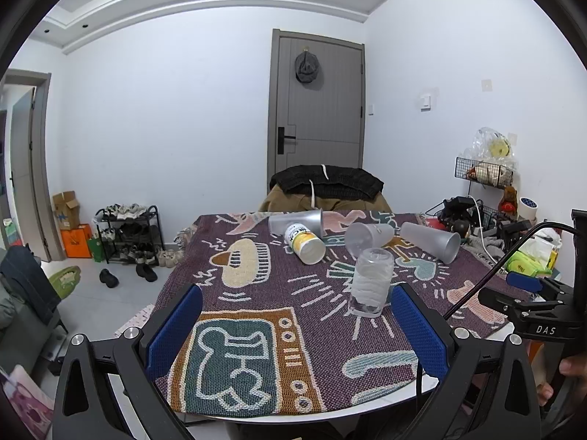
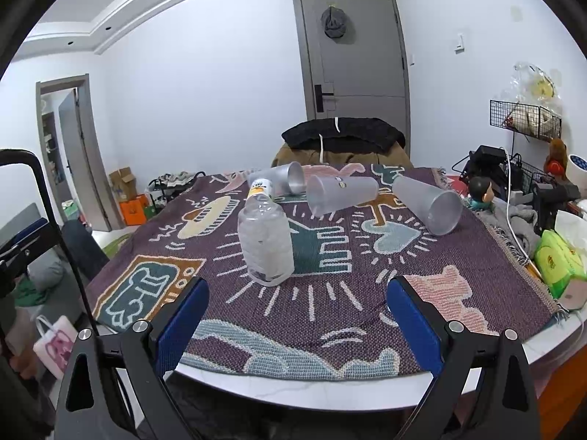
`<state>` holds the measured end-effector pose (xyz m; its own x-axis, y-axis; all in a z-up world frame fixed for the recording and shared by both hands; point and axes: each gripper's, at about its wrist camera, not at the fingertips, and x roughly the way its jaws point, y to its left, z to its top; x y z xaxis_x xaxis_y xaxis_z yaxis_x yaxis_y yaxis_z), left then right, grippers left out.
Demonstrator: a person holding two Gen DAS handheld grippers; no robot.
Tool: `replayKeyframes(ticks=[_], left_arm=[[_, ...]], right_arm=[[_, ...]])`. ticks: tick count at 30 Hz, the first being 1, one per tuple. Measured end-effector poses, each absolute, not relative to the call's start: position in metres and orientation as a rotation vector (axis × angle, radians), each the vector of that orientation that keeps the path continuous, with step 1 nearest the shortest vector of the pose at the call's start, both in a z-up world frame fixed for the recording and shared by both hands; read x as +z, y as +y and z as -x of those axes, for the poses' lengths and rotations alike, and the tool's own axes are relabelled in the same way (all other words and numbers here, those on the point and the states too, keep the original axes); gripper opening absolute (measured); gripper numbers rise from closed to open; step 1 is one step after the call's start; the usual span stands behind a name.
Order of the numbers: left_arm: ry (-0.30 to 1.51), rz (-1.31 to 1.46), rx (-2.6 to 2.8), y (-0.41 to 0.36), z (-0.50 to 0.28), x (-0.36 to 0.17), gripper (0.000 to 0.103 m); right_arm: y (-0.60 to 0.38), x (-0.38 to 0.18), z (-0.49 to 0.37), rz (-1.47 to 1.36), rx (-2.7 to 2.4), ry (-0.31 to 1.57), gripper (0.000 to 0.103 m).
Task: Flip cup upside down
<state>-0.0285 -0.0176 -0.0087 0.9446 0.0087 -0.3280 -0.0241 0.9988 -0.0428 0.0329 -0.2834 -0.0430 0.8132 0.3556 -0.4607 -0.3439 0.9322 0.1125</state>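
On the blanket-covered counter [image 2: 367, 390], from left to right, 3 frosted plastic cups lie on their sides at the far end: the left cup [image 2: 280, 178], the middle cup [image 2: 341, 194] and the right cup [image 2: 429, 203]. A clear bottle [image 2: 265, 244] stands nearer, with a yellow-labelled bottle [image 1: 304, 244] lying behind it. The left gripper [image 1: 297, 333] and right gripper [image 2: 297, 326] hover at the near edge, fingers spread apart and empty; none of the cups stands mouth-down, so I judge a reach is in hand, calling for a grip across 1 cup's wall.

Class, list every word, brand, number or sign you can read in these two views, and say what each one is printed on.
"DAS": white letters on the black clamp body of the right gripper, seen from the left wrist view.
White and yellow labelled bottle lying on the patterned woven cloth: print too blurred to read.
Green tissue packet: logo too small to read.
Orange box on the floor: mark unreadable.
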Motion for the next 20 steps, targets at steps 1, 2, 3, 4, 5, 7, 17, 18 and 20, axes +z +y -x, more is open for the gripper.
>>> replayKeyframes(ticks=[1, 2, 3, 4, 5, 7, 17, 18, 20], left_arm=[[0.333, 0.046, 0.017, -0.0175, 0.0283, -0.008, 0.103], [0.333, 0.045, 0.018, -0.0174, 0.0279, -0.0077, 0.103], [0.334, 0.044, 0.019, -0.0172, 0.0274, -0.0076, 0.103], [0.333, 0.044, 0.02, -0.0169, 0.0279, -0.0079, 0.103], [0.331, 0.043, 0.02, -0.017, 0.0274, -0.008, 0.103], [0.331, 0.043, 0.018, -0.0172, 0.0268, -0.0076, 0.103], [0.31, 0.025, 0.001, -0.0211, 0.0262, -0.0078, 0.103], [0.309, 0.025, 0.0, -0.0215, 0.0258, -0.0075, 0.103], [0.305, 0.024, -0.002, -0.0219, 0.0256, -0.0071, 0.103]], right_arm=[[-0.2834, -0.0432, -0.033, -0.024, 0.373, 0.497, 0.098], [-0.2834, -0.0432, -0.0329, -0.024, 0.373, 0.497, 0.098], [-0.2831, -0.0433, -0.033, -0.023, 0.373, 0.498, 0.098], [-0.283, -0.0435, -0.0333, -0.024, 0.373, 0.498, 0.098], [-0.2825, -0.0437, -0.0336, -0.023, 0.372, 0.499, 0.098], [-0.2818, -0.0439, -0.0343, -0.023, 0.373, 0.5, 0.098], [-0.2791, -0.0451, -0.0365, -0.02, 0.368, 0.496, 0.098], [-0.2793, -0.0453, -0.0365, -0.02, 0.366, 0.496, 0.098], [-0.2803, -0.0457, -0.0371, -0.023, 0.364, 0.498, 0.098]])
